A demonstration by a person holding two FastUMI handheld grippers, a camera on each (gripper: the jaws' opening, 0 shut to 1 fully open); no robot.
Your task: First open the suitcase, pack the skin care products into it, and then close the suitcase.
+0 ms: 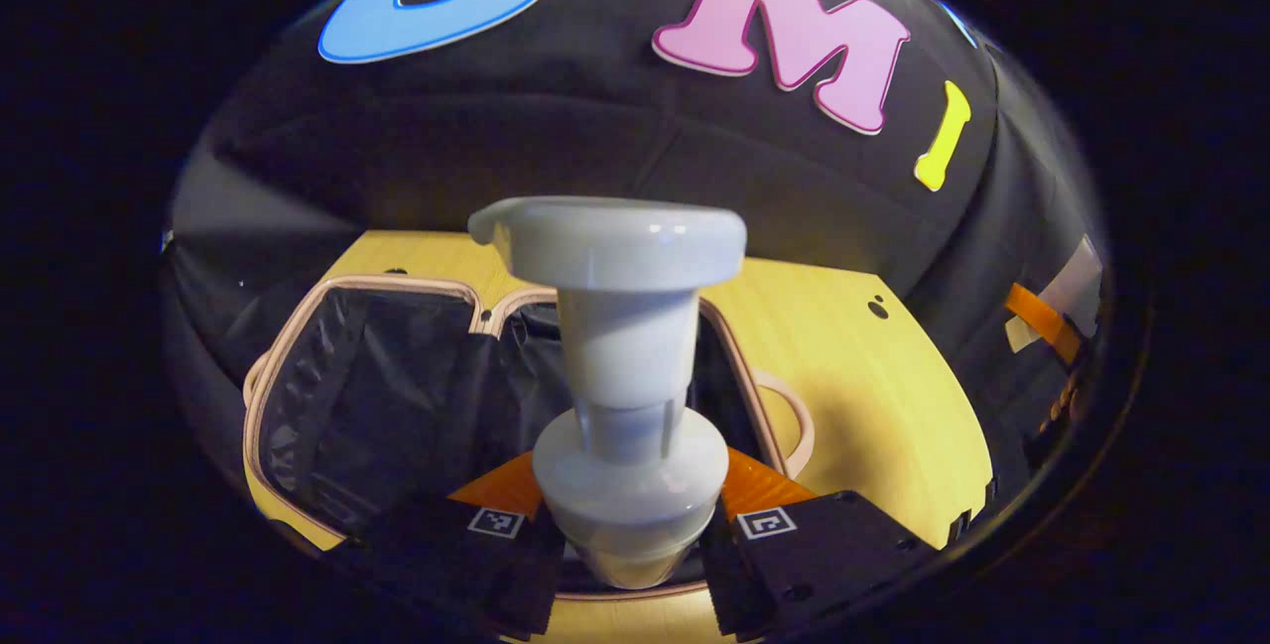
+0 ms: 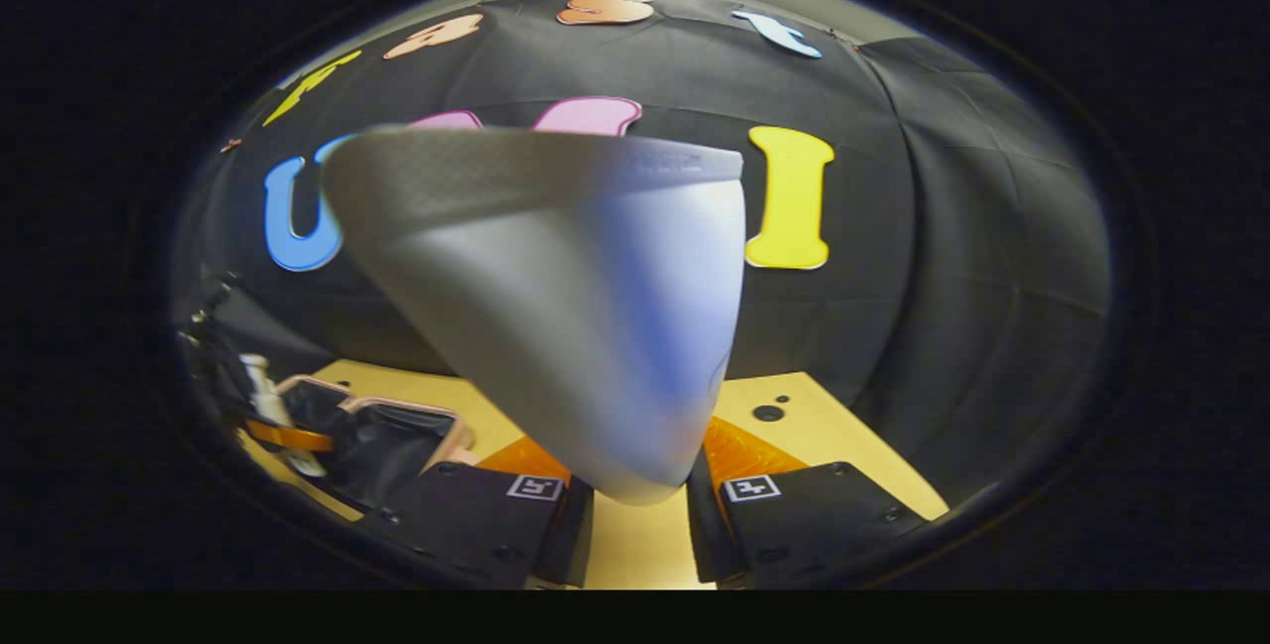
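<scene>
In the left gripper view a white pump bottle (image 1: 625, 366) stands upright between the fingers of my left gripper (image 1: 630, 550), which is shut on its neck, pump head on top. Behind it the pink-rimmed suitcase (image 1: 377, 396) lies open on the wooden table, its black lining showing. In the right gripper view my right gripper (image 2: 635, 515) is shut on the narrow end of a white squeeze tube (image 2: 575, 307), whose flat crimped end points up. Far left in that view lie the open suitcase (image 2: 387, 441) and the left gripper with its pump bottle (image 2: 273, 411).
The yellow wooden table (image 1: 863, 386) extends to the right of the suitcase, with small dark holes in it. The table (image 2: 794, 436) also reaches the black cloth wall in the right gripper view. Orange tape shows on the wall at the right edge (image 1: 1037, 322).
</scene>
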